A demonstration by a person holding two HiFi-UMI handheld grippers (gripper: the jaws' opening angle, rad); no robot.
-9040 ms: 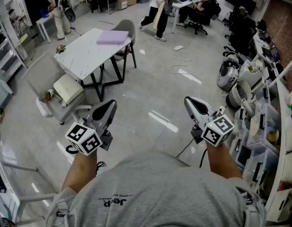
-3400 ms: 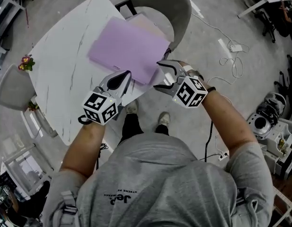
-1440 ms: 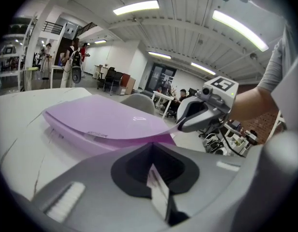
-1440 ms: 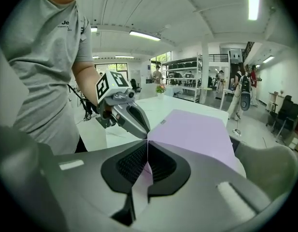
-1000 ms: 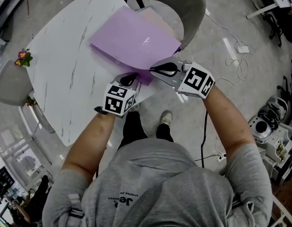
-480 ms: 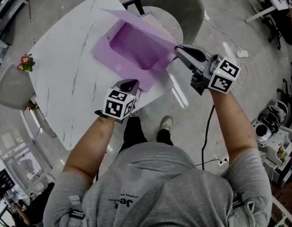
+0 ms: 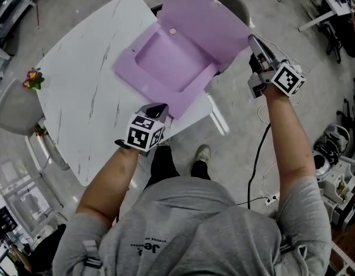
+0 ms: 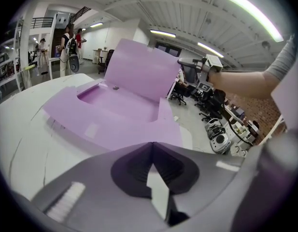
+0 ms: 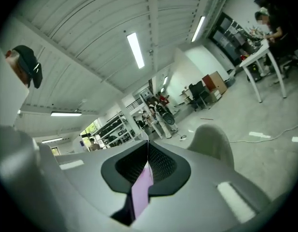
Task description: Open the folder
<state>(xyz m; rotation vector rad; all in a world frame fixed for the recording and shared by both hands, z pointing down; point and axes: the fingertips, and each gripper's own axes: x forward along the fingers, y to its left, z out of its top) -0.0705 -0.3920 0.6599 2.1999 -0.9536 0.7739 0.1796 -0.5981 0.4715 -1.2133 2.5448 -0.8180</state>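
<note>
Pinching the right edge of the cover (image 7: 203, 19) with jaws clamped tight on the purple sheet, the right gripper (image 7: 253, 42) holds it raised and tilted toward the far side. The purple folder (image 7: 165, 62) lies open on the far right part of a white marbled table (image 7: 85, 96), its shallow tray exposed. At the folder's near edge, the left gripper (image 7: 160, 108) points down with its jaws drawn together. A grey chair (image 7: 235, 4) stands beyond the table.
</note>
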